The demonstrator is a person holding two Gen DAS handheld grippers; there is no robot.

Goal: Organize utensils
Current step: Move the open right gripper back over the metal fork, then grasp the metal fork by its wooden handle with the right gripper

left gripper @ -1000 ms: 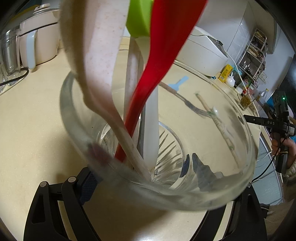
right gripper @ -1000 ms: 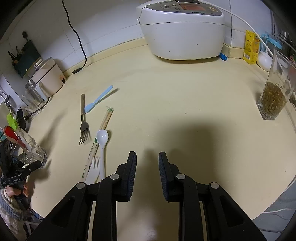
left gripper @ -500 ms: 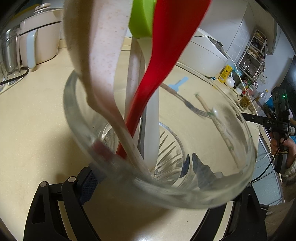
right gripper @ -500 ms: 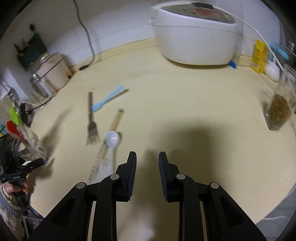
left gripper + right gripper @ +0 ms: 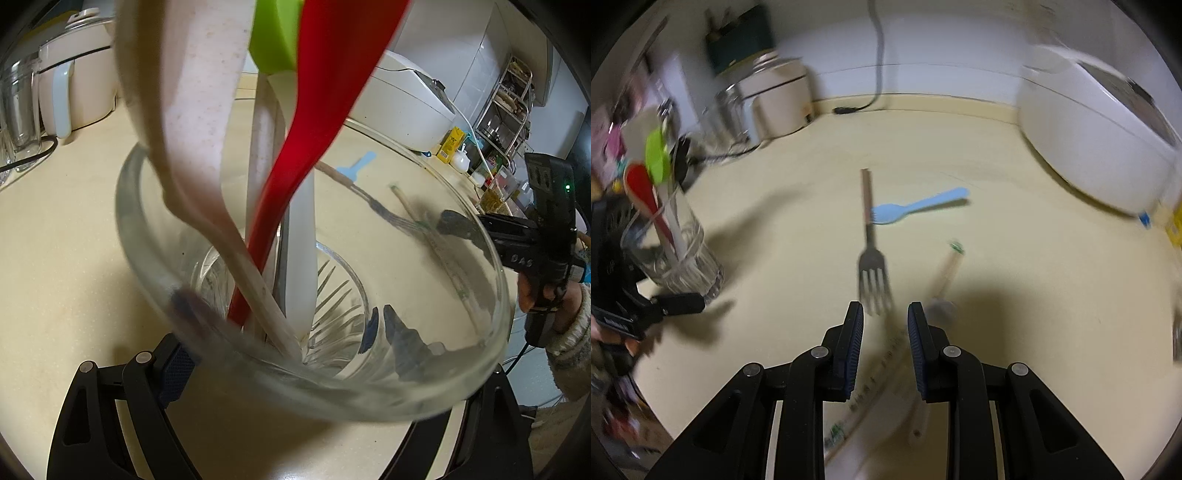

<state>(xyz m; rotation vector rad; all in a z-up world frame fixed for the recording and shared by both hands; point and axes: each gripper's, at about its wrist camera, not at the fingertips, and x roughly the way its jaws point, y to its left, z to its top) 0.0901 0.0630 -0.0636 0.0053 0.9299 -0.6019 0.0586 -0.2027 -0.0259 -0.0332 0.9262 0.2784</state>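
The metal fork [image 5: 872, 254] is lying flat mid-counter, tines toward the right gripper [image 5: 885, 339], its handle crossing the blue spoon [image 5: 916, 208]; it is looking stiff, light and slick, sitting low on the counter [image 5: 1015, 266], so pinching across the narrow neck just above the tines is probably best. The right gripper's jaws are standing apart with nothing pressed between them. Compared with a second ago, this gripper is sitting closer over the utensils, the view blurring. The left gripper [image 5: 306, 373] is clamping the glass cup [image 5: 491, 258], already holding a red spoon [image 5: 295, 155], near the counter's left edge, unchanged
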